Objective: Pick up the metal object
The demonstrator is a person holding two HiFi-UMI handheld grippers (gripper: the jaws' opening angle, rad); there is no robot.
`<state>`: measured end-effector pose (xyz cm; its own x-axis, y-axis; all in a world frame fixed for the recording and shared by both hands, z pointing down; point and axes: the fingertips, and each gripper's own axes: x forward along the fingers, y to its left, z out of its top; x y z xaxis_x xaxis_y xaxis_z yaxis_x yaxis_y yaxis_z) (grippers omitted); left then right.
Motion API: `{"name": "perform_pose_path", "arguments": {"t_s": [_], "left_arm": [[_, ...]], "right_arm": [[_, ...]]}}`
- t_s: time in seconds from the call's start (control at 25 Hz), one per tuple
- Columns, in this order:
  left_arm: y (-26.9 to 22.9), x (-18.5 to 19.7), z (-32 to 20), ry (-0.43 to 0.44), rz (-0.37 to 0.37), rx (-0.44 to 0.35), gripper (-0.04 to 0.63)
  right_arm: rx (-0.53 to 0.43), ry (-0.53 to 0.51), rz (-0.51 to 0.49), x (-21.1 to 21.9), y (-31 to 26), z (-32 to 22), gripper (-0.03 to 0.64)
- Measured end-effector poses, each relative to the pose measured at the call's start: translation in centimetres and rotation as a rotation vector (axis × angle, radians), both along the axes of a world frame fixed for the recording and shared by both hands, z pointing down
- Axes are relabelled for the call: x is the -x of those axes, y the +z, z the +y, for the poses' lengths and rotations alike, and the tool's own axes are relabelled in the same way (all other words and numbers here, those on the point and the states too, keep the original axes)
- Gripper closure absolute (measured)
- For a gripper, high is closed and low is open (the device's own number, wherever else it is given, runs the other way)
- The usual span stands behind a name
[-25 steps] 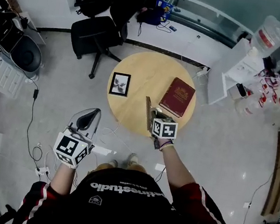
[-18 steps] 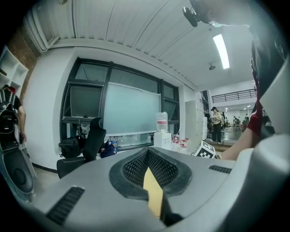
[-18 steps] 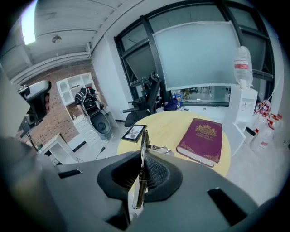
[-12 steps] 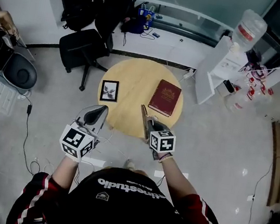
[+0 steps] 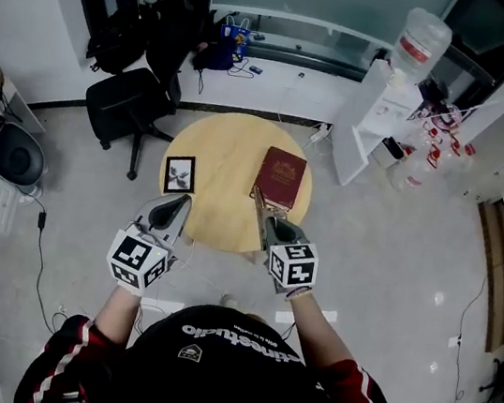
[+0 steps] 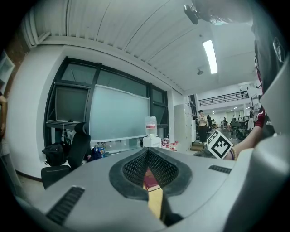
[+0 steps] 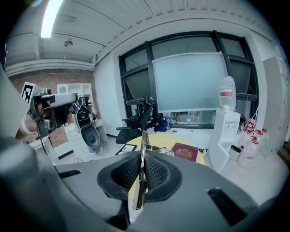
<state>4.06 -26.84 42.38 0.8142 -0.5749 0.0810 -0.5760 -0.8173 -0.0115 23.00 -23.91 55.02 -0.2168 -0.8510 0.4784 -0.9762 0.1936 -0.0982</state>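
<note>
Below the round table (image 5: 233, 141) in the head view, a person holds 2 grippers with smooth grey shells, each bearing a cube (image 5: 291, 265) of black-and-white square markers. Right of centre, the right gripper (image 5: 266, 222) has its meshed black pads pressed almost together on the metal object (image 5: 257, 197). It is a thin, flat strip with a dull sheen, held on edge. Its far end juts past the jaw tips and shows against the table's near rim. Seen from the right gripper view, the metal object (image 7: 142, 149) stands upright between the pads. Left of centre, the left gripper (image 5: 174, 202) sits off the table's lower-left edge. Its own view shows the jaws parted by only a narrow slit, with nothing in it. On the pale wood top lie 2 things: a maroon book (image 5: 280, 177) with a gilt emblem at right, and a small black-framed picture (image 5: 179, 175) at left.
</note>
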Motion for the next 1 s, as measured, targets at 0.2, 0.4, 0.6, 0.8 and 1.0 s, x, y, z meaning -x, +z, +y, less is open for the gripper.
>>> {"name": "perform_pose_path", "arguments": {"t_s": [0.2,0.4,0.6,0.8,1.0], "left_arm": [[0.1,-0.6,-0.7,0.009,0.044,0.039,0.58],[-1.1,-1.4,-1.5,0.011,0.067,0.025,0.58],[-2.8,-1.4,-1.7,0.012,0.09,0.003,0.58],[-4.6,-1.1,-1.8,0.018,0.115,-0.027,0.58],[-6.3,-0.3,-1.9,0.017,0.134,-0.051,0.58]], "right_arm": [[-0.065,0.03,-0.008,-0.7,-2.9,0.5,0.578],[-0.128,0.055,-0.017,-1.7,-6.0,0.8,0.578],[-0.187,0.066,-0.043,-1.4,-9.1,0.7,0.578],[-0.257,0.067,-0.063,-0.7,-12.4,0.4,0.578],[-0.327,0.066,-0.075,0.0,-16.0,0.3,0.578]]}}
